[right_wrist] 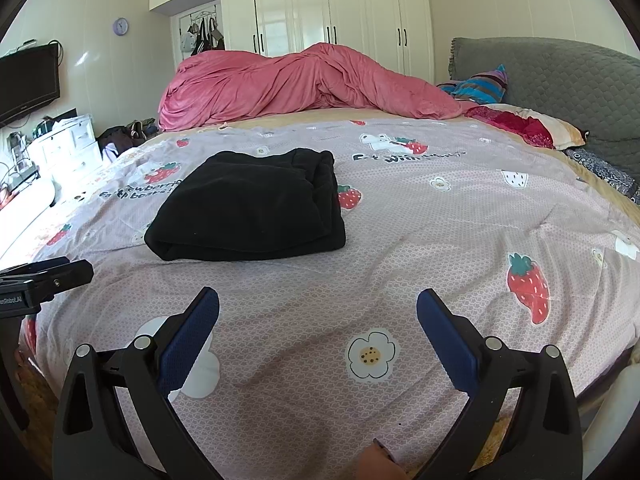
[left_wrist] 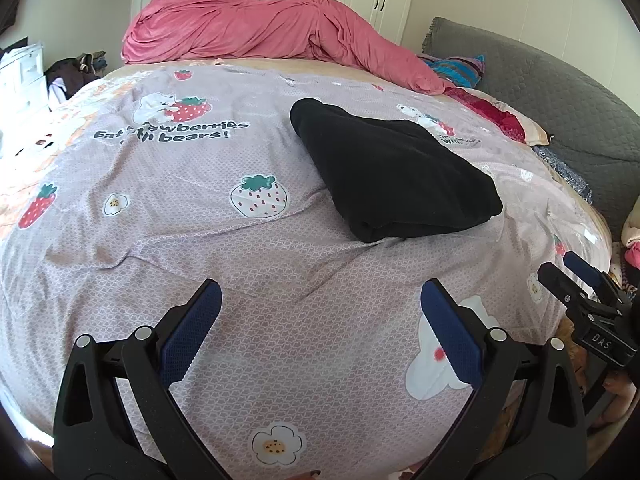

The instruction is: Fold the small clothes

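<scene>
A folded black garment (left_wrist: 394,176) is lying on the bed's strawberry-print sheet (left_wrist: 200,220), up at about one o'clock from the left tongs (left_wrist: 320,320) and at about eleven o'clock from the right tongs (right_wrist: 318,324). Both pairs are hovering over the sheet with their blue pads (left_wrist: 192,328) spread wide apart, gripping nothing and sitting well apart from the garment. A bunched pink duvet (right_wrist: 304,80) is resting at twelve o'clock, beyond the garment, before white wardrobes (right_wrist: 332,8).
</scene>
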`<state>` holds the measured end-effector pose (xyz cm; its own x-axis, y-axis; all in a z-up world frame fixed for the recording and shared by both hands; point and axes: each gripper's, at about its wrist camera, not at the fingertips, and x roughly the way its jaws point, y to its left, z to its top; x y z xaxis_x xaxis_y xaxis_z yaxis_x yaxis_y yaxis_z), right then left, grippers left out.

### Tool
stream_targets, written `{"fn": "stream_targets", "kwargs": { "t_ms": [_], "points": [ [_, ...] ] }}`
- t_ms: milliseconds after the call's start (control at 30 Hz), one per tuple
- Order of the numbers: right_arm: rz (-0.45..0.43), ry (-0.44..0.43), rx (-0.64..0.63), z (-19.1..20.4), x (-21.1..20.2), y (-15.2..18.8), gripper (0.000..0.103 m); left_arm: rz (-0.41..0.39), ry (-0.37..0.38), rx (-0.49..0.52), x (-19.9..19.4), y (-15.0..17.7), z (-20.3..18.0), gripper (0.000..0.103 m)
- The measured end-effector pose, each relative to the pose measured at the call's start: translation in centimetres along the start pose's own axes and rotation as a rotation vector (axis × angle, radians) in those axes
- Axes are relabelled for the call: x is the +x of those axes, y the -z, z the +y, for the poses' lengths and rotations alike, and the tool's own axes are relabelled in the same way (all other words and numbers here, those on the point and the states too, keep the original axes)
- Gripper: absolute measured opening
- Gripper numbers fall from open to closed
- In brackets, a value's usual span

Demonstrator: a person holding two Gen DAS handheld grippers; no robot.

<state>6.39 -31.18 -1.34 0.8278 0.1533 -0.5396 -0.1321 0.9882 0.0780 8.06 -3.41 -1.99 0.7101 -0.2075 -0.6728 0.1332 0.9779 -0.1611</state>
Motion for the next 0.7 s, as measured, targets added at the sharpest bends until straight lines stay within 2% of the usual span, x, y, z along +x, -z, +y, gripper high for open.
{"fn": "stream_targets", "kwargs": {
  "t_ms": [700],
  "points": [
    [0.006,0.002,-0.002,-0.15,0.21,0.02,0.099,0.004,0.004,-0.007,-0.25,0.06,0.08,0.094]
  ]
}}
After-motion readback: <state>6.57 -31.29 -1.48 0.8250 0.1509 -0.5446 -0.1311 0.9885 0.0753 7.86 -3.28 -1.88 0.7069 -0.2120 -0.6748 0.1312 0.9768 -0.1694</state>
